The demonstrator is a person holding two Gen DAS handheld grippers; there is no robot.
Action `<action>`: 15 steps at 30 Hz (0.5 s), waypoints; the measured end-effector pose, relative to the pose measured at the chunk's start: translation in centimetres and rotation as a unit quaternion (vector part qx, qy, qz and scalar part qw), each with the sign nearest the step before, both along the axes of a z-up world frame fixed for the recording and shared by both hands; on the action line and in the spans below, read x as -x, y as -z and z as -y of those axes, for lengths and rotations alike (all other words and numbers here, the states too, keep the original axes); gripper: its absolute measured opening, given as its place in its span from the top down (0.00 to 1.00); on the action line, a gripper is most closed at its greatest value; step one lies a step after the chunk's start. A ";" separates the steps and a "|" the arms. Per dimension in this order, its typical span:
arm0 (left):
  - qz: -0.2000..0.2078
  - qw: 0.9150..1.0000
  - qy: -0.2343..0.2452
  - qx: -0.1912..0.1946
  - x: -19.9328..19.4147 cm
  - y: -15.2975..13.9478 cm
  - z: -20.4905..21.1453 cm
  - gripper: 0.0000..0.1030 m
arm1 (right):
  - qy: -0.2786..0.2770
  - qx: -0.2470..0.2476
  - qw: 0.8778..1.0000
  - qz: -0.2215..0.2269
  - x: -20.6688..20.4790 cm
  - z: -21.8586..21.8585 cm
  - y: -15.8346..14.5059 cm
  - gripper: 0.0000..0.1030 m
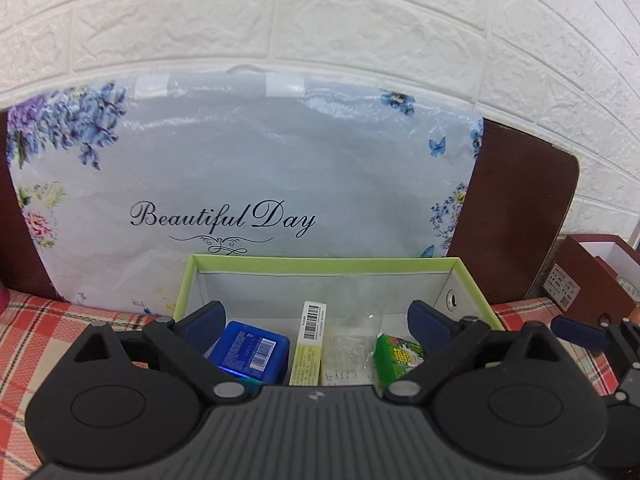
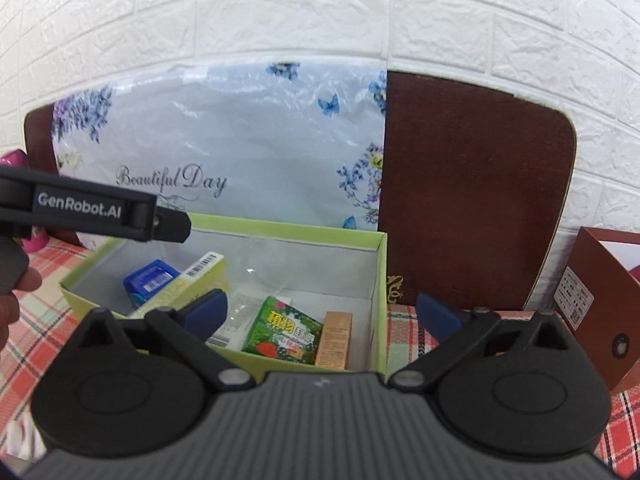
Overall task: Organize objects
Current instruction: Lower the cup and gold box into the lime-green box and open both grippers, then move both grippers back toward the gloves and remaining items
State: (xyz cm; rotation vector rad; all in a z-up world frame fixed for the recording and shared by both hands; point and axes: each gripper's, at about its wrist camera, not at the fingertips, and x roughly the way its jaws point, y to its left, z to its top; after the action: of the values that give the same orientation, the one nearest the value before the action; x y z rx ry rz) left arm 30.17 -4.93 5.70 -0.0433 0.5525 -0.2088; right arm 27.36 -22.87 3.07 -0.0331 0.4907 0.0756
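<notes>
A light green open box (image 1: 320, 264) (image 2: 376, 240) stands on the checked cloth. Inside lie a blue box (image 1: 252, 350) (image 2: 150, 280), a pale yellow-green carton with a barcode (image 1: 310, 344) (image 2: 192, 276), a clear plastic packet (image 1: 348, 356) (image 2: 240, 312), a green snack pack (image 1: 398, 356) (image 2: 282, 334) and a tan carton (image 2: 334, 338). My left gripper (image 1: 318, 318) is open and empty, just above the box's near side. My right gripper (image 2: 324, 308) is open and empty above the box's near right corner. The left gripper's body (image 2: 92, 208) shows at the left of the right wrist view.
A floral plastic bag (image 1: 240, 180) (image 2: 240, 148) leans on a brown board (image 1: 516, 208) (image 2: 476, 192) against the white brick wall. A dark red box (image 1: 588, 280) (image 2: 600, 292) stands at the right. A pink object (image 2: 16, 160) is at the far left.
</notes>
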 end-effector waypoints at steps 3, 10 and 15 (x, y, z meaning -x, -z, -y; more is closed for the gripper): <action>0.007 1.000 -0.003 -0.008 1.8 -1.0 0.0 0.02 | 0.000 0.001 1.000 0.007 1.8 -0.2 -1.4 0.00; 0.014 0.999 0.000 -0.034 7.6 -2.9 -0.1 0.02 | 0.005 0.004 1.000 0.014 7.2 -0.8 -3.8 0.00; 0.022 0.999 0.006 -0.025 12.2 -3.4 -0.6 0.02 | 0.026 0.006 1.000 0.006 11.3 -0.9 -4.2 0.00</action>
State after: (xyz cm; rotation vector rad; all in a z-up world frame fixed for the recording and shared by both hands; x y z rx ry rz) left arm 17.93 -4.30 9.06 0.0137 0.5134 -0.2068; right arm 16.01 -21.93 7.32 -0.0329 0.4793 0.0214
